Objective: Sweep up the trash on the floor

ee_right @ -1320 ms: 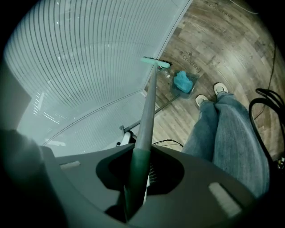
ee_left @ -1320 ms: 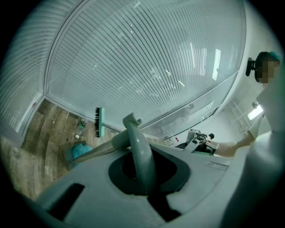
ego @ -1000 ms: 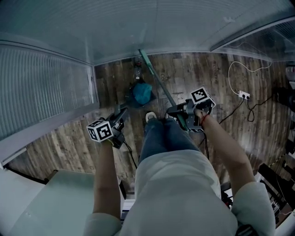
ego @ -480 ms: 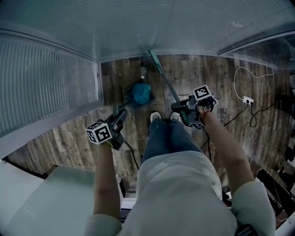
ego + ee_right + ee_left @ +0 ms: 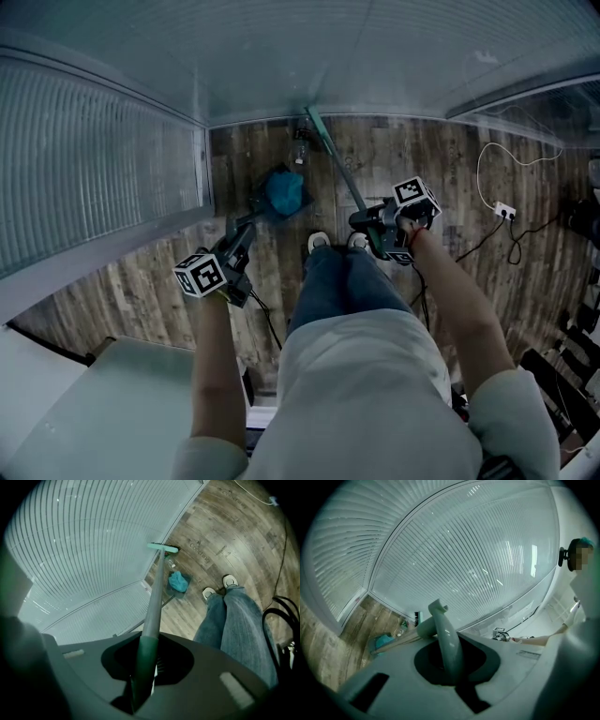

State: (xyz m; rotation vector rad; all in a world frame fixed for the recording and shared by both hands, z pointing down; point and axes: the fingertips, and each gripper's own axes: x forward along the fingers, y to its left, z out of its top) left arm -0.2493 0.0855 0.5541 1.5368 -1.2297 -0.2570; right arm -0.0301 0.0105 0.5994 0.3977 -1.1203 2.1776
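In the head view my left gripper [image 5: 244,232] is shut on the thin handle of a teal dustpan [image 5: 284,192], which rests on the wooden floor ahead of my feet. My right gripper [image 5: 364,223] is shut on the green broom handle [image 5: 339,169]. The broom head [image 5: 312,119] sits by the wall. A clear plastic bottle [image 5: 300,150] lies just beside it, between the broom head and the dustpan. In the left gripper view the pale curved dustpan handle [image 5: 443,637] passes between the jaws. In the right gripper view the broom handle [image 5: 151,616] runs down to the broom head [image 5: 163,548], bottle [image 5: 169,563] and dustpan [image 5: 178,581].
Ribbed translucent wall panels [image 5: 103,178] close the floor in on the left and far side. A white power strip with cables [image 5: 504,208] lies on the floor at the right. My shoes [image 5: 320,241] stand just behind the dustpan. A pale cabinet top [image 5: 103,412] is at lower left.
Both grippers have moved forward toward the far wall, and the dustpan and broom head have gone with them. Both grips stay the same.
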